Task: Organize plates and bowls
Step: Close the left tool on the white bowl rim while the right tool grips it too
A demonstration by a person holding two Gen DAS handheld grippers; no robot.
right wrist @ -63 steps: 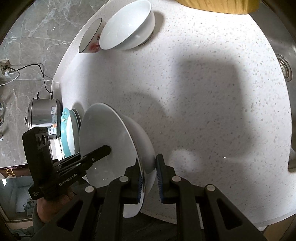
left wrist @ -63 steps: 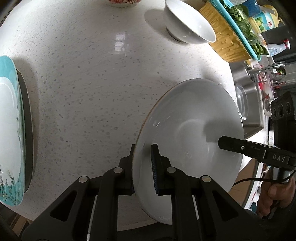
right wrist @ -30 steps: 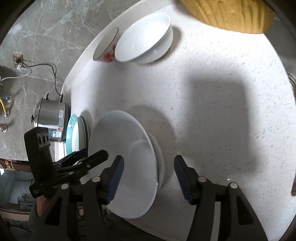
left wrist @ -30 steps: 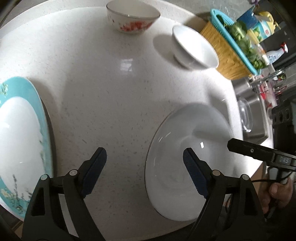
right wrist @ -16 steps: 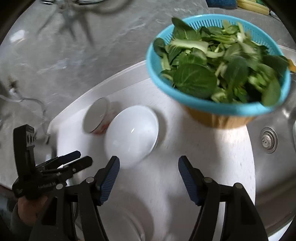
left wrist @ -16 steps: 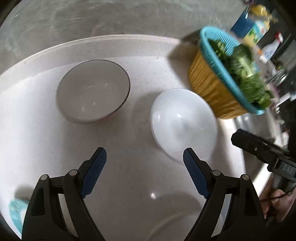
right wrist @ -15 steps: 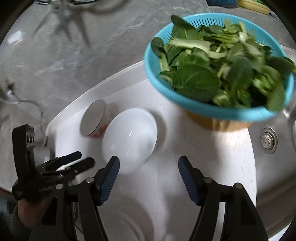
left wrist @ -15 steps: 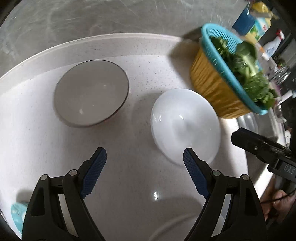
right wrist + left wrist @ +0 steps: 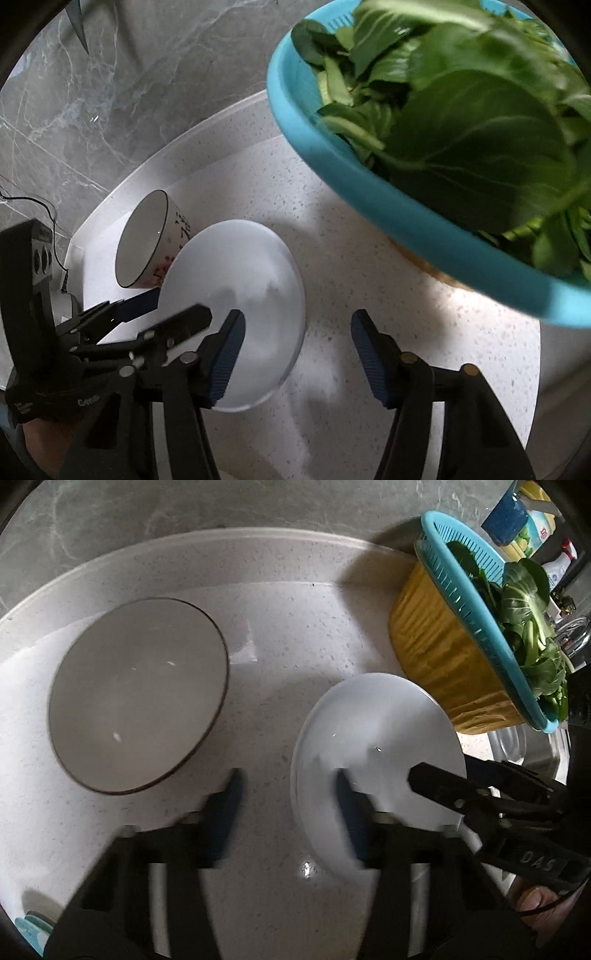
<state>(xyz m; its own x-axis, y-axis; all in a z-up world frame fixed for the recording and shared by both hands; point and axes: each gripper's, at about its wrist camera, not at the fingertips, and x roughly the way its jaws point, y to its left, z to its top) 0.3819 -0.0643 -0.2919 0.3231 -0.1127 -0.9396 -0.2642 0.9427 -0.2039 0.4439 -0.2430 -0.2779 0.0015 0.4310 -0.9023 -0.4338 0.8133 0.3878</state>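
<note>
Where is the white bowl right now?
The white bowl sits on the counter, between the patterned bowl on its left and the blue basket of greens on its right in the left wrist view.

Between the blue pads of the left gripper lies the rim of a plain white bowl. Left of that gripper sits a dark-rimmed bowl, pale inside, with red markings on its white outer wall. Beyond the right gripper a turquoise colander over a yellow basin holds dark green leaves. The countertop is white with grey specks.
</note>
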